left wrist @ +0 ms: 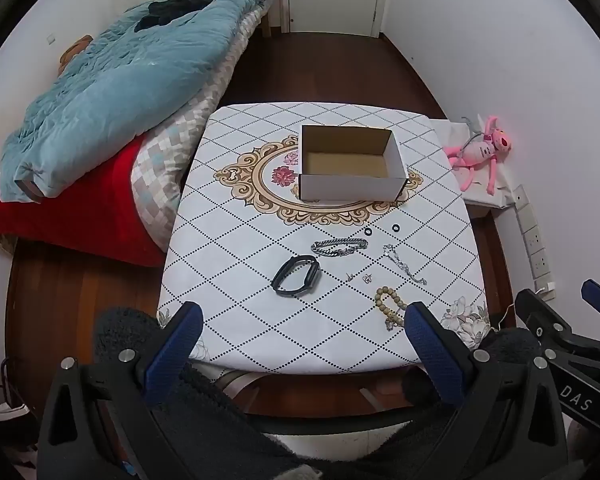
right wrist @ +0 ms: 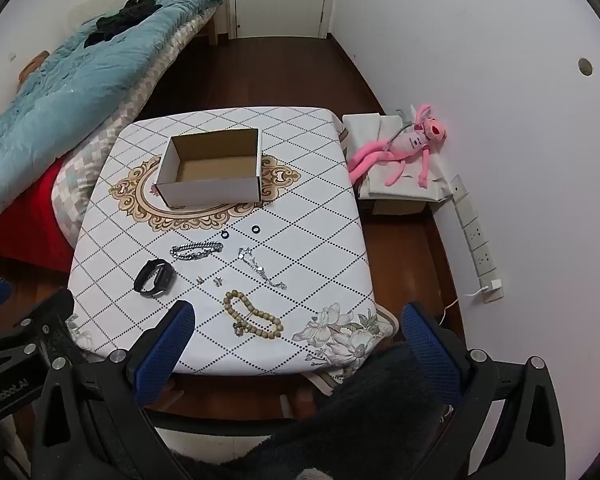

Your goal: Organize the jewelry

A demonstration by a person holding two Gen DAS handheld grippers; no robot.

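Jewelry lies along the table's (right wrist: 320, 216) near edge; the beaded bracelet (right wrist: 252, 316) runs lengthwise toward its right corner, partly hidden in the left view. Left gripper (left wrist: 300, 336) and right gripper (right wrist: 296, 332) both gape, holding nothing.

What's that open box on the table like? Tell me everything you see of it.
The box is a small rectangular cardboard carton, white outside and plain brown inside, with no lid and nothing in it. It sits upright on the patterned tablecloth, over the gold oval design, beyond the jewelry. Nothing else touches it.

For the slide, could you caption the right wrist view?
Open right gripper above beaded bracelet; empty cardboard box beyond.
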